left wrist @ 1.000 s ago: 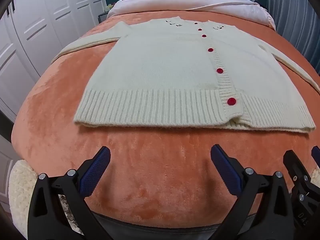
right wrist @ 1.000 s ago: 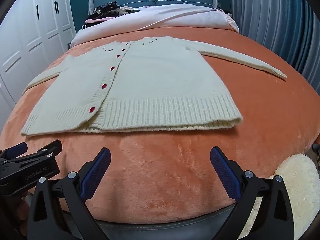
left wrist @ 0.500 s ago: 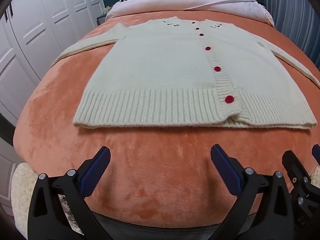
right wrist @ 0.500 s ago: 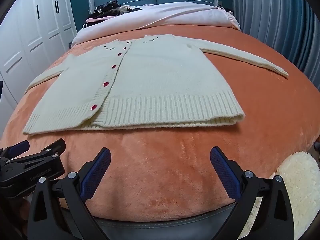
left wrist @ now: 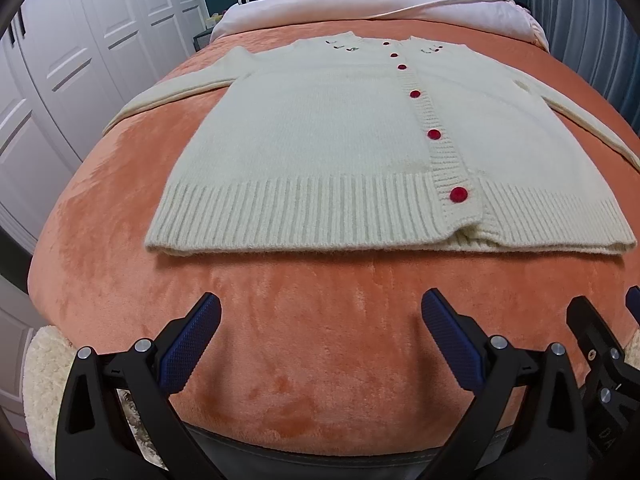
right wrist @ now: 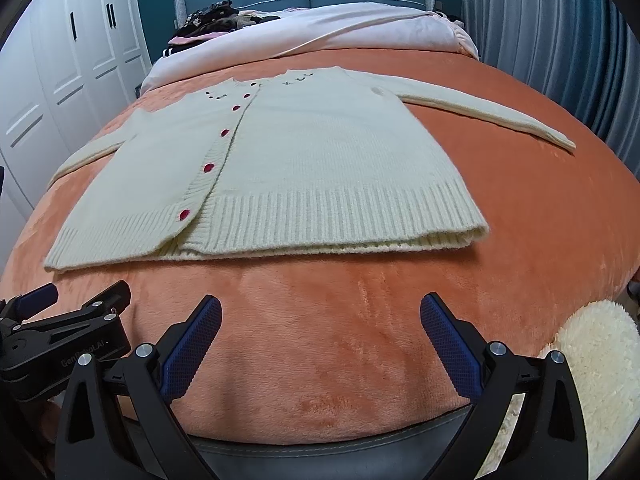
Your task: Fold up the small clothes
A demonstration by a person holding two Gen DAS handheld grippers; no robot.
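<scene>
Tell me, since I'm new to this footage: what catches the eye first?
A cream cardigan with red buttons lies flat, sleeves spread, in the middle of an orange blanket. Nearest the camera, the left hand-held gripper and right hand-held gripper hover open, short of its hem.

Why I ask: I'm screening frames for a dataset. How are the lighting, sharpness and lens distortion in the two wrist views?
Left wrist view: even, soft light; cardigan sharp; strong fisheye bowing of the orange blanket, with dark vignette corners. Right wrist view: similar bowing; cardigan sharp; faint sheen on the blanket; only a thin shadow under the hem.
</scene>
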